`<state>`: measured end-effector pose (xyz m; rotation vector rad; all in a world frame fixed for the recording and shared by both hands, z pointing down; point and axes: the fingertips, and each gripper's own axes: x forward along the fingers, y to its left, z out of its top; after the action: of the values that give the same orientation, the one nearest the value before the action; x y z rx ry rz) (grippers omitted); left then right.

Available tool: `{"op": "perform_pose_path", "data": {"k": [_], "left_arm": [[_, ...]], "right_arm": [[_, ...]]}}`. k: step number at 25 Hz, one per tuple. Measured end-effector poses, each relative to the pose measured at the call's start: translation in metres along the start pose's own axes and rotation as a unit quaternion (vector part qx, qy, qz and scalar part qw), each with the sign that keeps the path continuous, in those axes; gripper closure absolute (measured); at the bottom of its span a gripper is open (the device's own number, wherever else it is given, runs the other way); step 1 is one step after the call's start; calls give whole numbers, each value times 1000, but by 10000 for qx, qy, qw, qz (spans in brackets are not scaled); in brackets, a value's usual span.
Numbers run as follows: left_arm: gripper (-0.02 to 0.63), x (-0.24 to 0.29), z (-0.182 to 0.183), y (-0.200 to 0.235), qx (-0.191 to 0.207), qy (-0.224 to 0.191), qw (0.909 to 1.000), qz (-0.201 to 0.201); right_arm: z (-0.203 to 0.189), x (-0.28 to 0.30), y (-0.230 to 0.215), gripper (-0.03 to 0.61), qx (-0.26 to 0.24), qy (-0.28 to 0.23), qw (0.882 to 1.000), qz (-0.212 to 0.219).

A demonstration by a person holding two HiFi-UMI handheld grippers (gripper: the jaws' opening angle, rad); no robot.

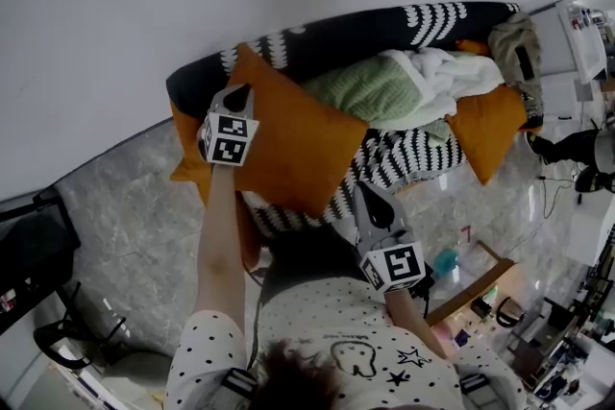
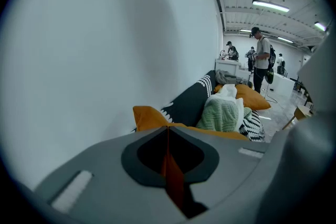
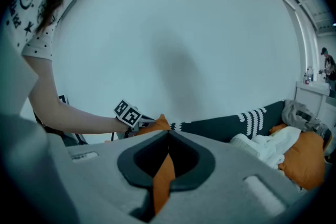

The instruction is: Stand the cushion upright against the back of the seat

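The orange cushion [image 1: 293, 144] lies across the seat of the black-and-white patterned sofa [image 1: 384, 26], its top corner up against the sofa's backrest. The left gripper [image 1: 239, 94] has its jaws pressed together on that corner beside the backrest, with a thin fold of orange fabric [image 2: 171, 176] pinched between them. The right gripper [image 1: 369, 194] clamps the cushion's opposite edge at the sofa's front (orange cloth [image 3: 162, 176] shows in its narrow slot too). Further along the sofa seat lie a green knit blanket [image 1: 377, 91], a white cloth [image 1: 444, 72] and a second orange cushion [image 1: 490, 132].
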<state>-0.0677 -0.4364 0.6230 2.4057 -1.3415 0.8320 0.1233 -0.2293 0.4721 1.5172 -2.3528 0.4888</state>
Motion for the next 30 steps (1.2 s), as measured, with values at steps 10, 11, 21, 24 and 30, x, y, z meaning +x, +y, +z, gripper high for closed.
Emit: {"op": "perform_pose_path", "data": {"k": [10, 11, 21, 24, 30], "left_arm": [[604, 17, -17, 20, -73, 171, 9998, 115], [604, 18, -18, 21, -72, 180, 9997, 129], [601, 37, -32, 32, -130, 392, 9988, 255], [601, 43, -36, 37, -171, 457, 9985, 231], [601, 45, -37, 38, -275, 449, 9984, 193]], "right_arm": [[0, 5, 1, 581, 10, 114, 9999, -24], [-1, 6, 1, 581, 19, 130, 9999, -31], [-4, 10, -1, 581, 62, 220, 9997, -62], [-7, 11, -1, 581, 128, 228, 9996, -81], [-4, 16, 2, 580, 73, 239, 9997, -47]]}}
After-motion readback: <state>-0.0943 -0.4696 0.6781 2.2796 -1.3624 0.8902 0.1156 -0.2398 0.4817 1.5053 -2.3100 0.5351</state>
